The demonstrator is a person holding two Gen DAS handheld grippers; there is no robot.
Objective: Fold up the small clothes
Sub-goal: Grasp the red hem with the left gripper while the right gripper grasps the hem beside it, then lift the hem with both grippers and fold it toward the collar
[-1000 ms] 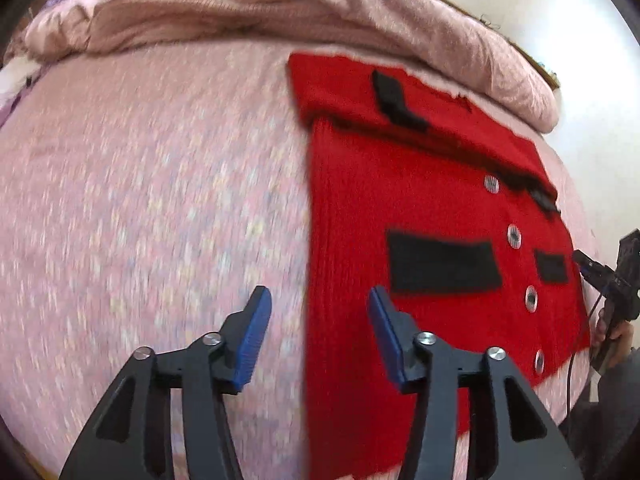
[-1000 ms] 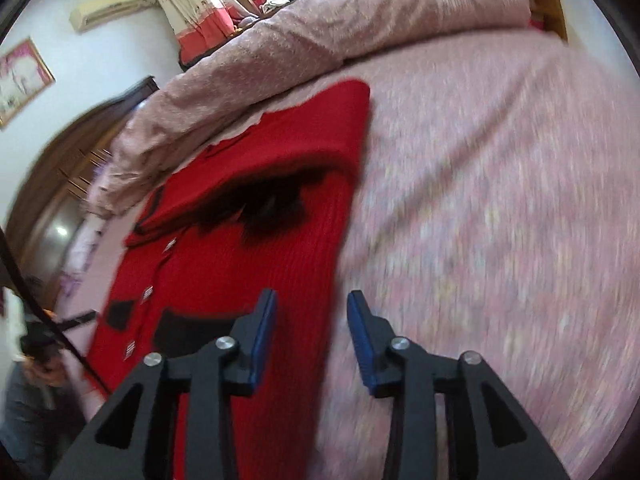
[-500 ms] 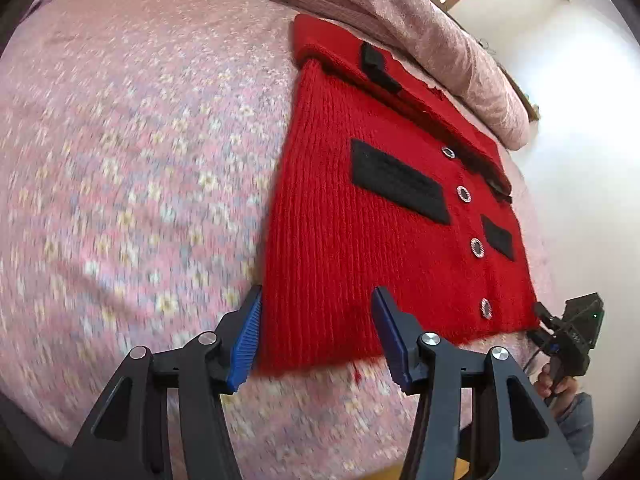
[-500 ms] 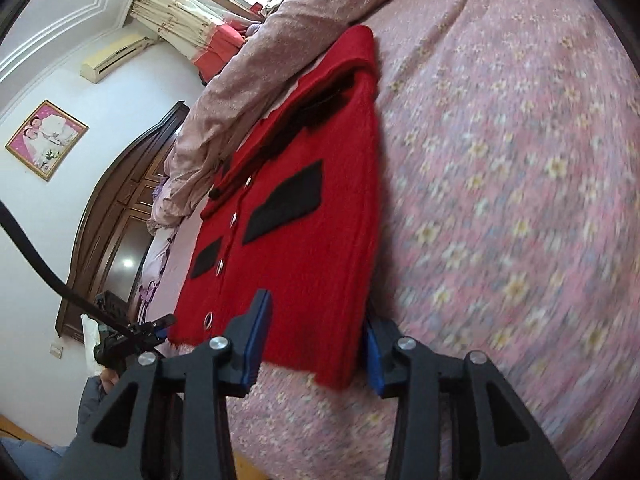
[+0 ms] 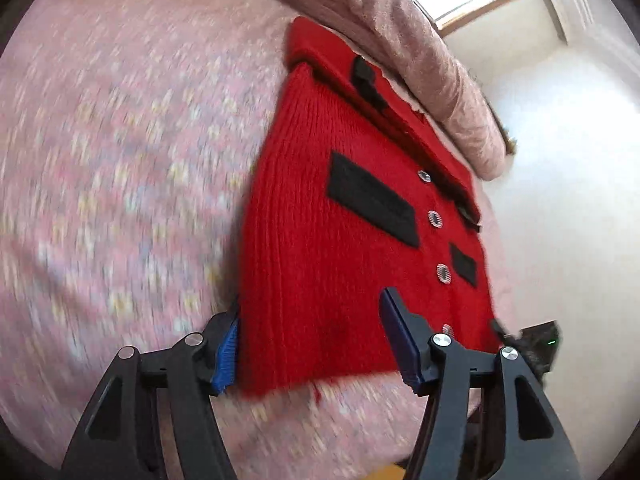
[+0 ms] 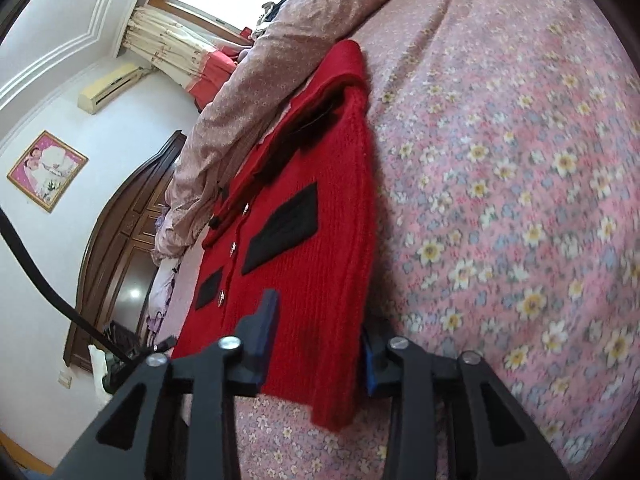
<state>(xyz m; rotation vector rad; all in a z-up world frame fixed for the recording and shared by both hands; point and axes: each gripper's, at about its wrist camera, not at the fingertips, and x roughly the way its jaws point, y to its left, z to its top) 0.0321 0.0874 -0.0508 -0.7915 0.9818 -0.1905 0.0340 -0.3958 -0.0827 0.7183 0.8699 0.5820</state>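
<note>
**Two grippers at the hem corners of a red cardigan on a bed**

A small red knit cardigan [image 5: 332, 248] lies flat on a pink floral bedspread [image 5: 120, 184], front side up, w/ black pocket patches, a row of silver buttons, & sleeves folded across the top. Its far end sits just beside a rolled pink quilt [image 5: 420, 40] at the head of the bed.

Left gripper [image 5: 308, 344]: jaws apart, & they've just been opening. The near hem corner of the cardigan sits between them. The left blue pad [image 5: 226, 356] is right at the garment's side edge, looks to be touching; the other pad rests over the knit, well inboard. No squeeze visible, fabric lies flat between them.

Right gripper [image 6: 316, 340]: at the opposite hem corner, seen in the right wrist view on the cardigan [image 6: 312, 240]. Jaws have just been closing, gap narrower than the left's. One blue pad [image 6: 266, 320] lies on top of the knit; the other is mostly hidden behind the garment's side edge. Fabric corner is between them & droops a bit past the tips. Can't tell if the pads actually pinch it.

Bkgd, right view: window w/ curtains, wall AC unit, framed picture, dark wood wardrobe.
</note>
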